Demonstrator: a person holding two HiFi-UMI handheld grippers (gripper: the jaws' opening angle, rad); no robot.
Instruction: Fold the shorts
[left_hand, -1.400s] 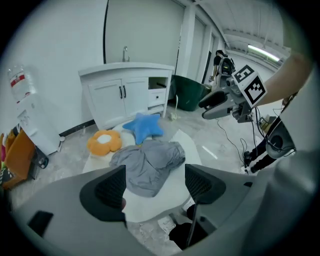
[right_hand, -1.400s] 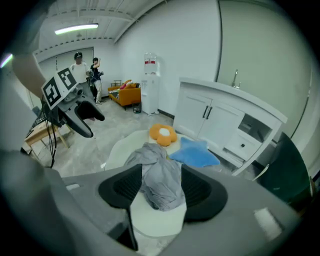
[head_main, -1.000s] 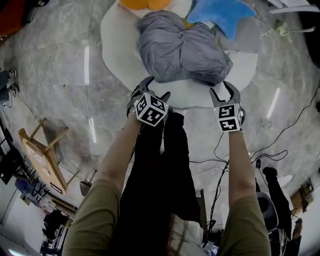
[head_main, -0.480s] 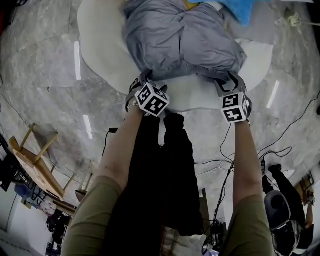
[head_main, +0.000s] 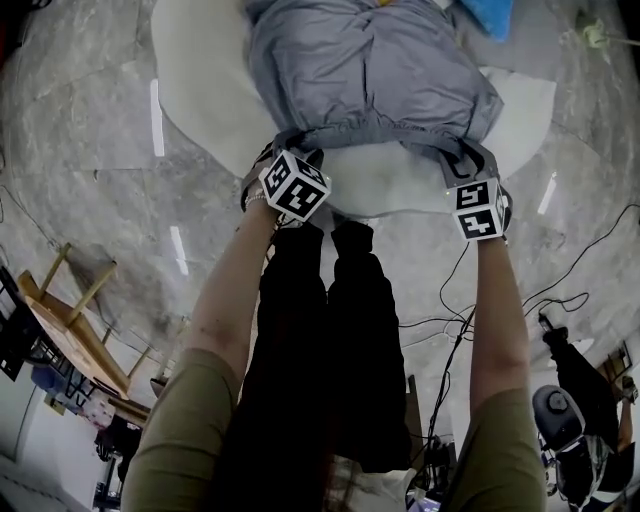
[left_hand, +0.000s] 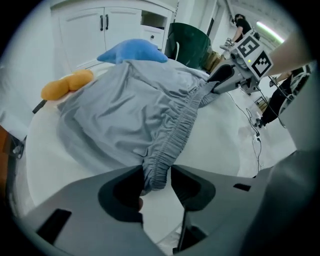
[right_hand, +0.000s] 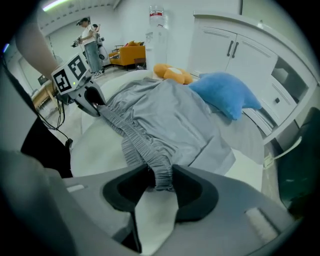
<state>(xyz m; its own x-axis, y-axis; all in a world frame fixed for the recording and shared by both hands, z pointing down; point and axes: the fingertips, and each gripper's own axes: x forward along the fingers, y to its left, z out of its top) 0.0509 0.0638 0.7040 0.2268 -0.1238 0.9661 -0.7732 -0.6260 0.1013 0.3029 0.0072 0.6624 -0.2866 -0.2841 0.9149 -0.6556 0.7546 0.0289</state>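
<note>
Grey shorts (head_main: 370, 70) lie bunched on a round white table (head_main: 200, 110), with the elastic waistband (head_main: 385, 142) along the near edge, stretched between my two grippers. My left gripper (head_main: 283, 152) sits at the band's left end; in the left gripper view its jaws (left_hand: 156, 180) are closing, with the gathered waistband (left_hand: 172, 135) pinched between them. My right gripper (head_main: 470, 157) is at the band's right end, its jaws (right_hand: 161, 182) also closing on the waistband (right_hand: 145, 150). Each gripper shows in the other's view: the right gripper (left_hand: 222, 75) and the left gripper (right_hand: 92, 102).
A blue star-shaped cushion (right_hand: 225, 92) and an orange soft toy (left_hand: 67, 85) lie on the table beyond the shorts. White cabinets (left_hand: 100, 30) stand behind. Cables (head_main: 560, 290) trail on the marble floor, and a wooden stool (head_main: 70, 320) stands at the left.
Both grippers came down to the table's near edge and closed on the two ends of the waistband. The band now runs straight between them.
</note>
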